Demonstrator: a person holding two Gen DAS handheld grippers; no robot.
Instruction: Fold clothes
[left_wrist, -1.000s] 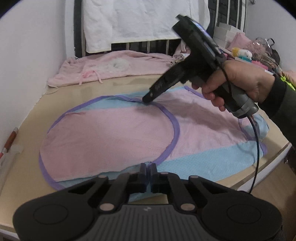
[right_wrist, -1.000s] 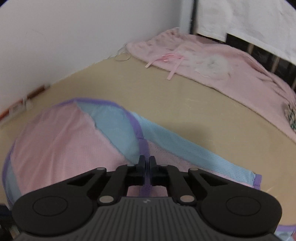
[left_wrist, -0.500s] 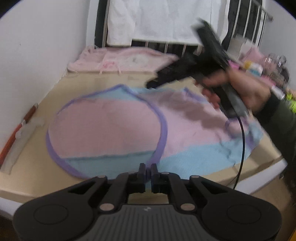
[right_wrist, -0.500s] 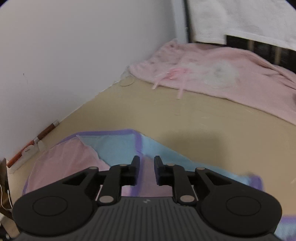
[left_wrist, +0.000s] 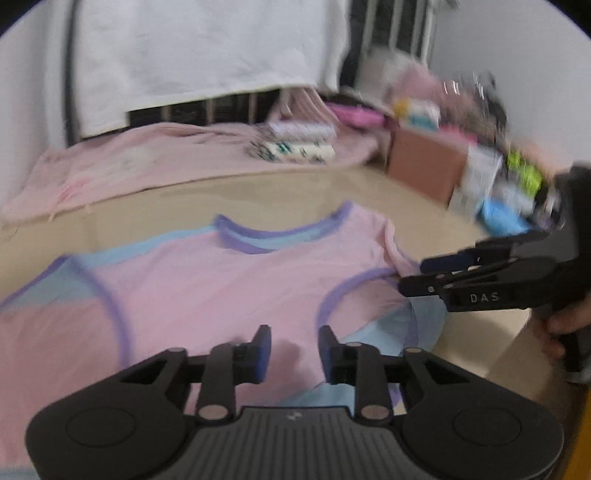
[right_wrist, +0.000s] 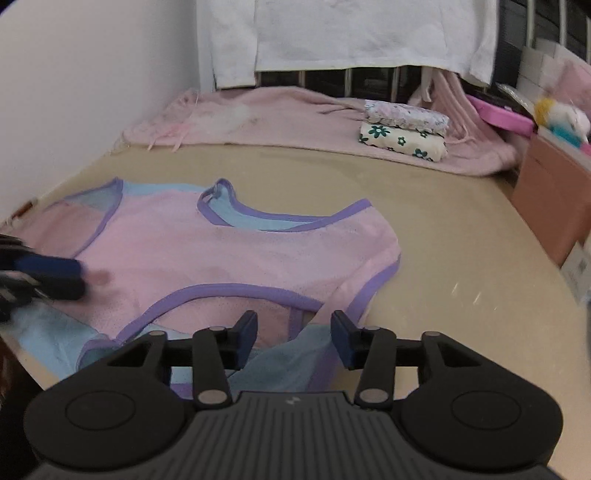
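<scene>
Jaws: my left gripper (left_wrist: 293, 349) and right gripper (right_wrist: 293, 338) have just been opening, nothing between them.
Risk: loose blue hem beside the pink, purple-trimmed mesh top (right_wrist: 229, 254) could bunch, skewing the fold.

Soft, even indoor light fills both views, fairly dim and slightly pinkish, with no hard glare. The left wrist view is smeared by motion blur: the clutter (left_wrist: 491, 177) at the far right streaks, and the pink top (left_wrist: 207, 288) looks soft. The right wrist view is sharper, though the left gripper (right_wrist: 44, 277) at its left edge blurs. Fisheye bending curves the beige surface (right_wrist: 424, 221), and dark corners frame each picture
</scene>
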